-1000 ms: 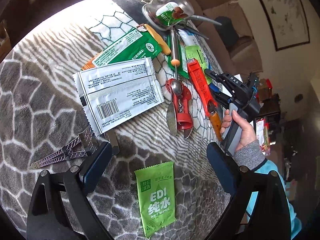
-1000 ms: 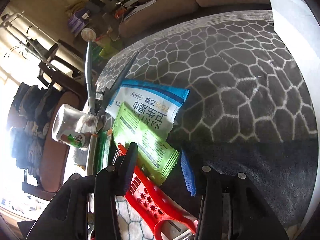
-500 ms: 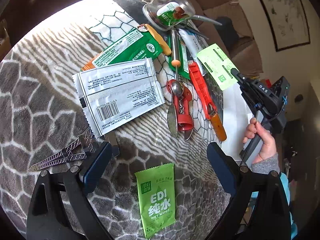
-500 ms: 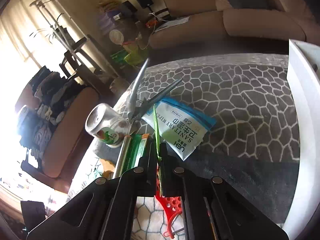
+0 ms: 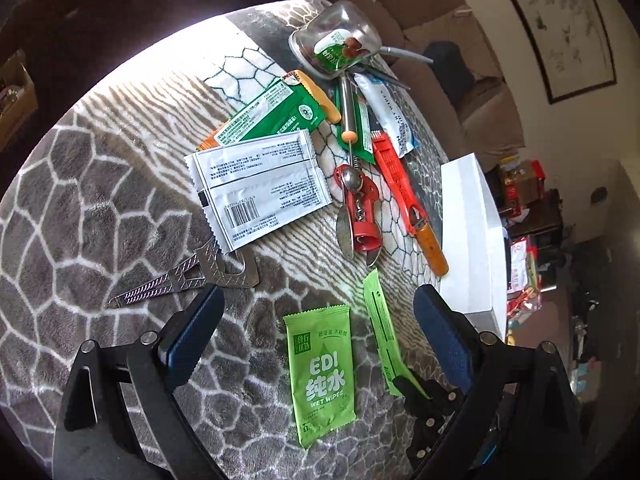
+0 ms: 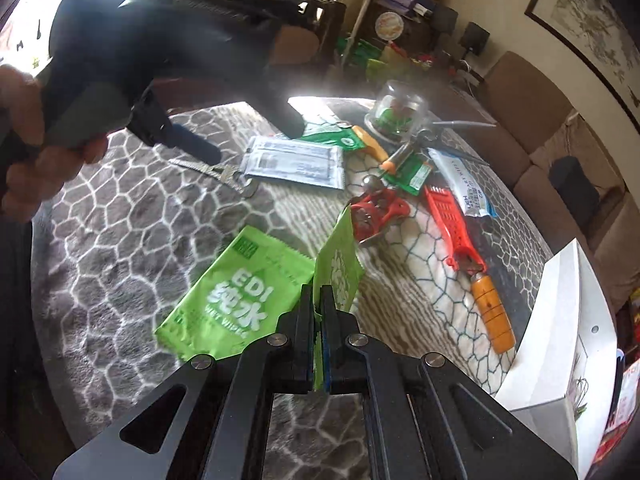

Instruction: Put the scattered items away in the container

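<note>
My right gripper (image 6: 319,312) is shut on a light green sachet (image 6: 338,264), held on edge above the patterned cloth; it also shows in the left wrist view (image 5: 380,336). My left gripper (image 5: 316,332) is open and empty, hovering over a green EDI wet-wipes packet (image 5: 322,372), also seen in the right wrist view (image 6: 236,300). The white box container (image 5: 472,236) stands at the table's right edge, also in the right wrist view (image 6: 560,328).
Scattered on the cloth: a silver-white packet (image 5: 260,184), a dark green packet (image 5: 280,116), a metal tower-shaped opener (image 5: 188,280), a red corkscrew with a spoon (image 5: 360,208), a red orange-handled tool (image 5: 408,196), a white-blue wipes pack (image 5: 388,112) and a glass jar (image 5: 336,46).
My right gripper has carried the light green sachet from the far right side down to the near edge, beside the EDI packet. The left gripper has stayed put and open.
</note>
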A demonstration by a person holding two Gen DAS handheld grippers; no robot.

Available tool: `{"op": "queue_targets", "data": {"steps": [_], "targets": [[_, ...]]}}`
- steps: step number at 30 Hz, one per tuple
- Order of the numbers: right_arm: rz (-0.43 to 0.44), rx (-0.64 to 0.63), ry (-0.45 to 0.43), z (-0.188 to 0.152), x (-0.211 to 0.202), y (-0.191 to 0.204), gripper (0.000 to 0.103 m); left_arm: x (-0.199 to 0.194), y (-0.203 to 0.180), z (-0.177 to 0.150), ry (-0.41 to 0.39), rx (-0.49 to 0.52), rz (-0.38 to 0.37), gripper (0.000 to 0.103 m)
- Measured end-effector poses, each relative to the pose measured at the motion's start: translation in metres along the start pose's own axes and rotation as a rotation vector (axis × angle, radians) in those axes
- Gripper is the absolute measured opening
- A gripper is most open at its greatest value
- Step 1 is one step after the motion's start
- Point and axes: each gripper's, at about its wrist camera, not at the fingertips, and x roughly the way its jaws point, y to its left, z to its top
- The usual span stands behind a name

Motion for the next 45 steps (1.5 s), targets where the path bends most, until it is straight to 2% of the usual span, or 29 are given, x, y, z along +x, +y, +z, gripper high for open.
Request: {"op": "queue_targets", "data": {"steps": [4, 7, 9, 10, 12, 13, 15, 16, 18, 22, 23, 24, 25, 29, 35, 41, 45], "targets": [[-0.004, -0.085, 0.037, -0.007, 0.011, 0.045, 0.003, 0.000, 0.010, -0.007, 0.055, -0.004, -0.013, 0.095], [-0.011, -0.116, 0.037, -0.012, 0.016, 0.062, 0.009, 0.001, 0.012, -0.010, 0.079, -0.002, -0.010, 0.095], [-0.024, -0.111, 0.038, -0.013, 0.016, 0.064, 0.024, 0.005, 0.010, -0.012, 0.102, 0.009, -0.015, 0.095], [-0.030, -0.098, 0.044, -0.013, 0.014, 0.063, 0.028, 0.006, 0.009, -0.013, 0.114, 0.017, -0.018, 0.095], [-0.020, -0.032, 0.045, -0.013, 0.004, 0.053, 0.034, 0.011, 0.005, -0.016, 0.147, 0.042, -0.006, 0.095], [0.014, 0.041, 0.036, -0.015, -0.004, 0.044, 0.036, 0.015, 0.003, -0.018, 0.166, 0.053, 0.000, 0.095], [0.145, 0.231, 0.017, -0.022, -0.014, 0.021, 0.060, 0.021, 0.000, -0.023, 0.200, 0.068, -0.010, 0.095], [0.218, 0.328, 0.014, -0.027, -0.016, 0.009, 0.061, 0.023, -0.002, -0.025, 0.213, 0.075, -0.004, 0.095], [0.313, 0.506, 0.000, -0.040, -0.017, -0.013, 0.061, 0.026, -0.004, -0.030, 0.229, 0.087, 0.016, 0.095], [0.326, 0.772, -0.027, -0.069, -0.011, -0.058, 0.060, 0.025, -0.001, -0.031, 0.236, 0.071, -0.006, 0.095], [0.346, 0.834, -0.036, -0.075, -0.006, -0.071, 0.055, 0.025, 0.001, -0.031, 0.236, 0.060, -0.015, 0.095], [0.359, 0.881, -0.035, -0.079, 0.001, -0.081, 0.041, 0.024, 0.003, -0.031, 0.237, 0.048, -0.031, 0.095], [0.369, 0.911, -0.028, -0.081, 0.008, -0.088, 0.037, 0.024, 0.004, -0.031, 0.240, 0.036, -0.051, 0.095], [0.419, 0.940, -0.002, -0.074, 0.032, -0.096, 0.036, 0.024, 0.001, -0.029, 0.253, 0.022, -0.117, 0.095], [0.465, 1.006, 0.006, -0.074, 0.050, -0.090, 0.036, 0.034, -0.002, -0.032, 0.290, 0.018, -0.117, 0.095], [0.514, 0.970, 0.009, -0.063, 0.051, -0.074, 0.036, 0.039, -0.003, -0.035, 0.320, 0.021, -0.130, 0.095], [0.501, 0.950, 0.017, -0.060, 0.050, -0.071, 0.036, 0.042, -0.002, -0.038, 0.338, 0.015, -0.136, 0.095]]}}
